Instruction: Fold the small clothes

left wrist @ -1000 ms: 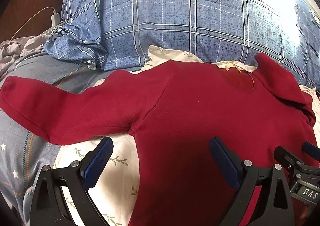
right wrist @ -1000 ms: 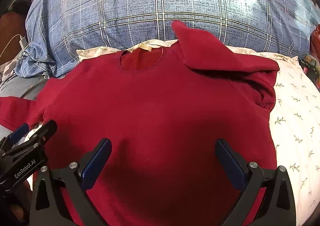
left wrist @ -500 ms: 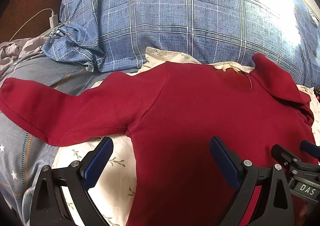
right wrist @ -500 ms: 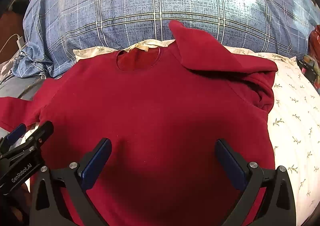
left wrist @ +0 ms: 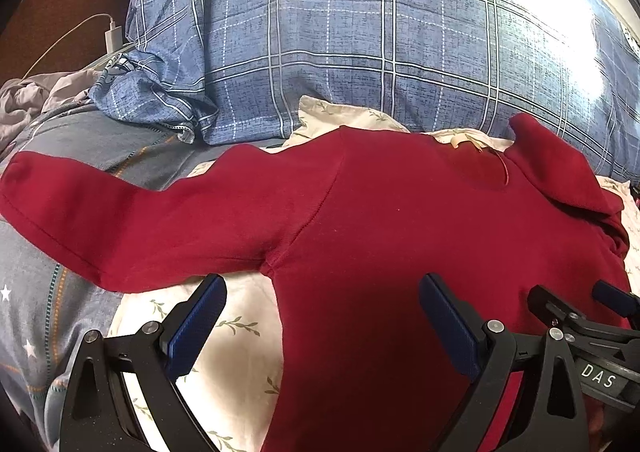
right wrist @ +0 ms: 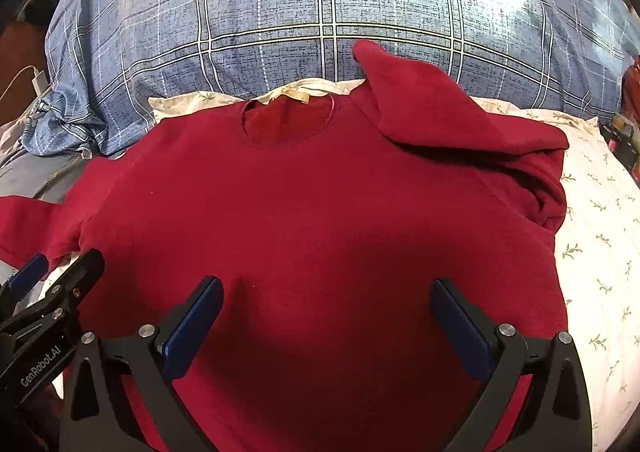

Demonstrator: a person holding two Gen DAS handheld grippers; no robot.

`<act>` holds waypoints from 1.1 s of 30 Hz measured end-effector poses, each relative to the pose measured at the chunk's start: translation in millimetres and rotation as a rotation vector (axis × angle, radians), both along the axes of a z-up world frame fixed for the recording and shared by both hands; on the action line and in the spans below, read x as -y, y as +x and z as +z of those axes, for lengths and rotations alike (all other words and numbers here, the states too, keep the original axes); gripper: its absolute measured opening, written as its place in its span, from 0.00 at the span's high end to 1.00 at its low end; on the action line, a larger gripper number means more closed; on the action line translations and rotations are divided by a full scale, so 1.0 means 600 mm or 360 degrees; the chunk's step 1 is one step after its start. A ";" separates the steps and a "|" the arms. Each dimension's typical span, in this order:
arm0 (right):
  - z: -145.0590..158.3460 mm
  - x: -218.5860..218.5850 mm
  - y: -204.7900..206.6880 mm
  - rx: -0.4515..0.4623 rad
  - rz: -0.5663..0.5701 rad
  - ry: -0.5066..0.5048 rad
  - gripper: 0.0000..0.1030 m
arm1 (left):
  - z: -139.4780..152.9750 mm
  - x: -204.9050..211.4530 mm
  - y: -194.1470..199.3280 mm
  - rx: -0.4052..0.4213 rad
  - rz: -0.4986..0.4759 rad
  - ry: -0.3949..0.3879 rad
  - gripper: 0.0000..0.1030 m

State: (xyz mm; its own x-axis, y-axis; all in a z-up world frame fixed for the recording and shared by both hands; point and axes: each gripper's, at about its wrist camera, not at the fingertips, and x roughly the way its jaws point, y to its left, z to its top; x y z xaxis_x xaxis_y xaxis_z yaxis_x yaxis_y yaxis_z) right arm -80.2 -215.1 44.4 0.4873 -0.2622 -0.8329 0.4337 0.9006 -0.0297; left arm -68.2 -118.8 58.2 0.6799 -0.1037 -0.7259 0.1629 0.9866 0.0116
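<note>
So there's a red sweater (right wrist: 312,220) laid out flat on the bed, front up, neck hole toward the big blue plaid pillow (right wrist: 320,12) at the head end. It's lying on a white sheet with little leaf prints (right wrist: 600,220). One sleeve (left wrist: 120,220) is stretched straight out toward the bed's left edge, over a grey blanket with stars (left wrist: 28,312). The other sleeve (right wrist: 440,112) is folded back over the shoulder, its cuff touching the pillow.

Left gripper (left wrist: 320,316) hangs over the sweater's left side near the armpit, jaws wide, nothing in them. Right gripper (right wrist: 326,316) is over the middle of the chest, jaws wide too and empty. A white charger and cable (left wrist: 112,32) sit off by the pillow's left corner.
</note>
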 end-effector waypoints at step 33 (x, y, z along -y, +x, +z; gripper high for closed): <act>-0.026 0.008 0.025 -0.0008 -0.0095 -0.0069 0.00 | -0.002 -0.011 0.008 -0.0002 0.0044 0.0002 0.06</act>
